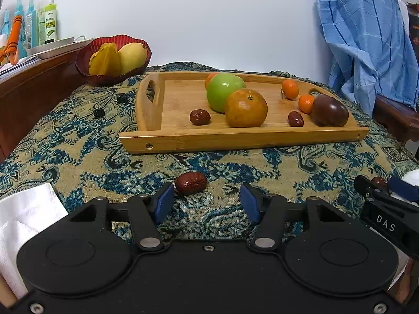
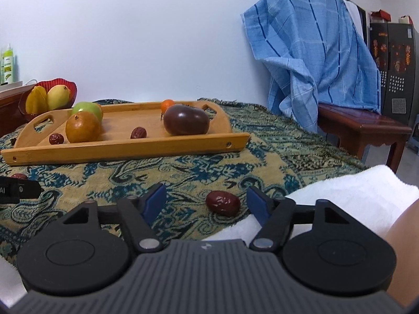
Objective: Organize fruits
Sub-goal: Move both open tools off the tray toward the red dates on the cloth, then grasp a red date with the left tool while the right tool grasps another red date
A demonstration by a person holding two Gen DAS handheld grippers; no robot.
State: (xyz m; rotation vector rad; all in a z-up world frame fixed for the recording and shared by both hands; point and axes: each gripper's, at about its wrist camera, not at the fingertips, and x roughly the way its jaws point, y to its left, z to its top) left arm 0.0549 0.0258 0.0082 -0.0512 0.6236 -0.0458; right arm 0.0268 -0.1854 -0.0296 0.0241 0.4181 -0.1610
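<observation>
A loose red date (image 1: 191, 183) lies on the patterned cloth just past my left gripper (image 1: 207, 202), close to the left blue pad; the jaws stand open and do not press it. A second red date (image 2: 223, 202) sits between the fingers of my right gripper (image 2: 207, 201), nearer the right pad, with gaps on both sides. The wooden tray (image 1: 235, 141) beyond holds a green apple (image 1: 222, 89), a large orange (image 1: 246, 108), two dates, small tangerines and a dark purple fruit (image 1: 330, 110). A red bowl (image 1: 86, 70) holds a starfruit and a mango.
White towels lie at the near left (image 1: 23, 214) and near right (image 2: 353, 196). A blue checked cloth (image 2: 309, 60) hangs over a wooden bench (image 2: 366, 128) at the right. Bottles (image 1: 49, 21) stand on a shelf at the far left.
</observation>
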